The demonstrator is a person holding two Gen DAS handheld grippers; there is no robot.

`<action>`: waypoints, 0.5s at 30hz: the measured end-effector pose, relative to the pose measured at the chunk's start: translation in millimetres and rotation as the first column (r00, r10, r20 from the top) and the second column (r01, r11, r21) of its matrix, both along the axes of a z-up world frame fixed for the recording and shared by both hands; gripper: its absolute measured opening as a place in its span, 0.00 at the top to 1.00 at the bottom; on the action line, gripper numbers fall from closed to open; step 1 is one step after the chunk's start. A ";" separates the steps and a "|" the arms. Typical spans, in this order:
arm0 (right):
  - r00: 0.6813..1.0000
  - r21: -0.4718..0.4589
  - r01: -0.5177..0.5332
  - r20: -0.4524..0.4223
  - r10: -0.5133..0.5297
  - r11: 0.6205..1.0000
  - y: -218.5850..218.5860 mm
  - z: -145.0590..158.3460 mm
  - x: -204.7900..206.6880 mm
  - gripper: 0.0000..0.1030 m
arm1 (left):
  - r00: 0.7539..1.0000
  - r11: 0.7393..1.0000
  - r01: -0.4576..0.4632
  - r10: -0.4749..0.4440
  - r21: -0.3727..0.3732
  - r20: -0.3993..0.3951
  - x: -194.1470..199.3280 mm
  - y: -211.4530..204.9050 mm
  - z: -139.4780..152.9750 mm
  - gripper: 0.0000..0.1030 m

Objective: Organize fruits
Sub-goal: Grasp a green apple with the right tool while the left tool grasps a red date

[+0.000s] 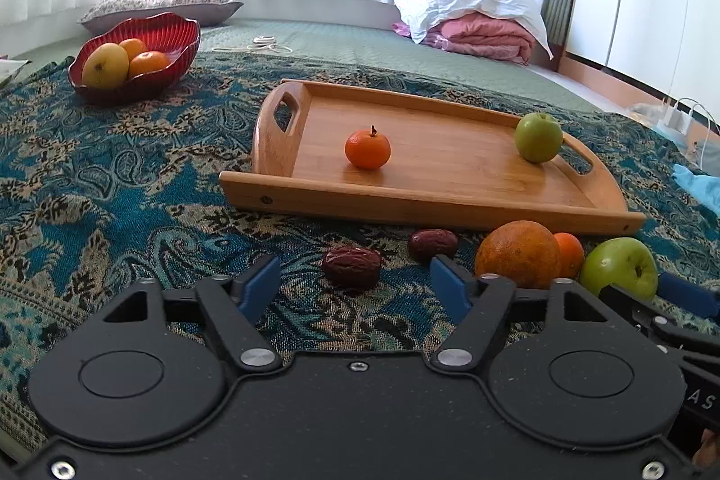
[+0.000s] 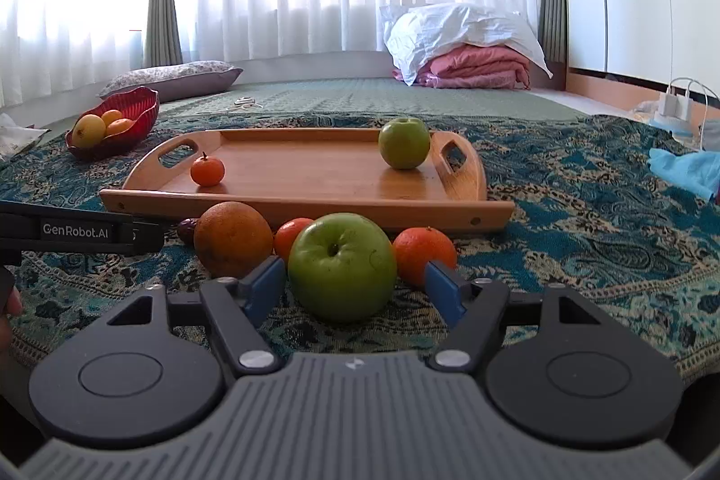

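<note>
A wooden tray lies on the patterned cloth and holds a mandarin and a green apple. In front of it lie two dates, a large orange, a small mandarin, another mandarin and a green apple. My left gripper is open, with the near date between its fingertips. My right gripper is open around the near green apple.
A red bowl with a mango and oranges stands at the far left. A pillow, folded pink and white bedding and chargers with cables lie beyond. A blue cloth lies at the right.
</note>
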State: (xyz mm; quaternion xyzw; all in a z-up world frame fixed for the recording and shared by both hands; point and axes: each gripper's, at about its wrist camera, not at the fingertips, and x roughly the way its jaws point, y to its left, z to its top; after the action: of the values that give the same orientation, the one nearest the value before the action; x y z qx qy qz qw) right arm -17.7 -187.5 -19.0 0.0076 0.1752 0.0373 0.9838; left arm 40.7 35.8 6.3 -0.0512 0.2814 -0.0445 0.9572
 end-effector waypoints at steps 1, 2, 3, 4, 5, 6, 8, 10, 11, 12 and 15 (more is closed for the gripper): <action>1.000 0.004 0.001 -0.006 -0.001 1.000 0.0 -1.1 0.3 0.26 | 1.000 1.000 0.000 0.000 0.002 -0.002 0.3 -0.4 0.0 0.40; 1.000 0.008 0.002 -0.010 -0.002 1.000 0.4 -2.0 0.7 0.27 | 1.000 1.000 0.001 -0.001 0.006 -0.004 0.8 -1.1 0.0 0.44; 1.000 0.011 0.001 -0.014 -0.001 1.000 0.8 -2.9 0.9 0.27 | 1.000 1.000 0.003 -0.003 0.012 -0.005 1.2 -2.1 -0.2 0.45; 1.000 0.011 -0.002 -0.017 0.002 1.000 1.4 -3.6 1.0 0.28 | 1.000 1.000 0.004 -0.004 0.017 -0.006 1.4 -3.0 -0.4 0.49; 1.000 0.010 -0.005 -0.020 0.005 1.000 2.6 -4.3 1.2 0.28 | 1.000 1.000 0.007 -0.007 0.023 -0.006 1.6 -3.9 -0.7 0.51; 1.000 0.007 -0.007 -0.021 0.007 1.000 3.8 -5.2 1.2 0.28 | 1.000 1.000 0.011 -0.010 0.029 -0.007 2.0 -5.2 -1.1 0.51; 1.000 0.003 -0.013 -0.026 0.013 1.000 6.3 -6.8 1.1 0.28 | 1.000 0.999 0.019 -0.019 0.039 -0.007 2.2 -7.8 -2.1 0.52; 0.999 0.003 -0.015 -0.029 0.015 1.000 8.1 -7.9 2.2 0.28 | 1.000 0.998 0.022 -0.022 0.052 -0.006 2.0 -10.2 -3.2 0.55; 0.999 0.003 -0.015 -0.030 0.015 1.000 8.5 -8.2 3.7 0.28 | 1.000 0.998 0.023 -0.023 0.058 -0.005 2.4 -11.2 -3.7 0.55; 0.999 0.003 -0.015 -0.030 0.015 1.000 9.3 -8.4 5.0 0.29 | 1.000 0.998 0.024 -0.024 0.064 -0.004 2.7 -12.1 -4.0 0.57; 1.000 0.002 -0.001 -0.028 0.001 1.000 10.9 -9.1 9.2 0.30 | 1.000 0.997 0.022 -0.022 0.072 -0.002 3.8 -13.1 -5.2 0.62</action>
State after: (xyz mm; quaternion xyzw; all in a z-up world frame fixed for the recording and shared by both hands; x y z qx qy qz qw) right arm -8.5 -176.6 -28.1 0.0090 0.1891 0.0380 0.9812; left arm 44.5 22.7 1.2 -0.0135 0.2838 -0.0446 0.9578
